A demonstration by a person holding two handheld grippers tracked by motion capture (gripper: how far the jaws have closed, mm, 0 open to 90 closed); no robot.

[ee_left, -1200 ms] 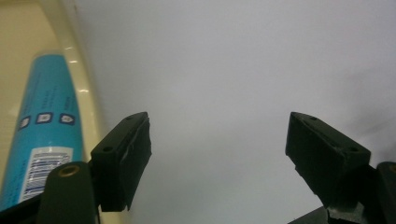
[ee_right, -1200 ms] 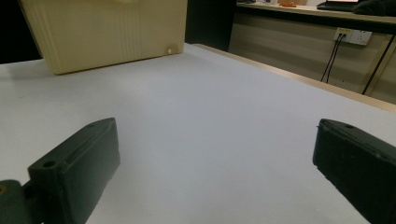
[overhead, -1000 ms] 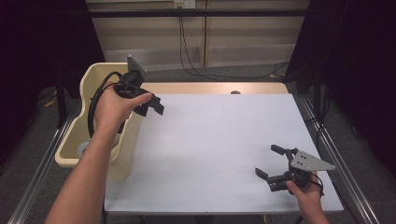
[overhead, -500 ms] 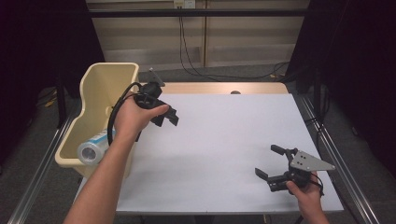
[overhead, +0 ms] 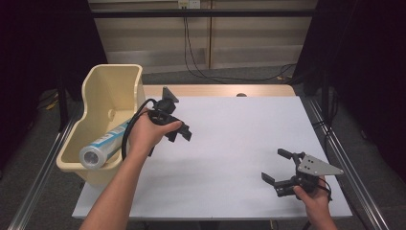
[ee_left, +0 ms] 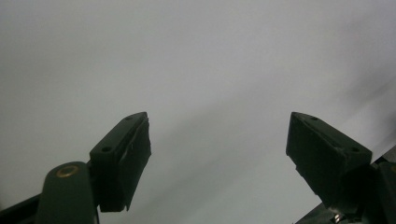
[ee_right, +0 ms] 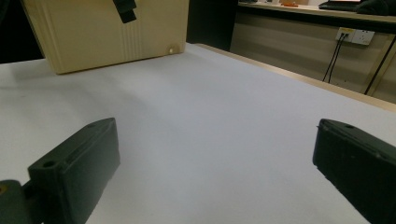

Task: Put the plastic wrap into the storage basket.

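Landmark: cream bin [overhead: 109,103], standing at the left edge of the white counter [overhead: 239,143].

Left tool [overhead: 178,133]: held above the counter just right of the bin's right wall, jaws pointing away from the bin. In the left gripper view its 2 black jaws stand wide apart with nothing between them, bare white counter beyond. Its black cable loops back from the hand toward the bin.

Right tool [overhead: 280,167]: well away from the bin, near the counter's front right corner, resting low over the surface in the person's right hand [overhead: 311,199]. Jaws spread, nothing between them; grey 3-cornered plate on top. In the right gripper view the 2 jaws are far apart over the bare counter, and the bin [ee_right: 107,32] shows far off at upper left, with a dark piece of the left tool in front of its top edge.

Roll [overhead: 103,146]: 1 cylinder with a light blue and white wrapper lies inside the bin, slanted, its silvery round end toward the bin's front wall and resting near the front rim. It lies just left of the left hand [overhead: 148,134]; neither tool touches it.
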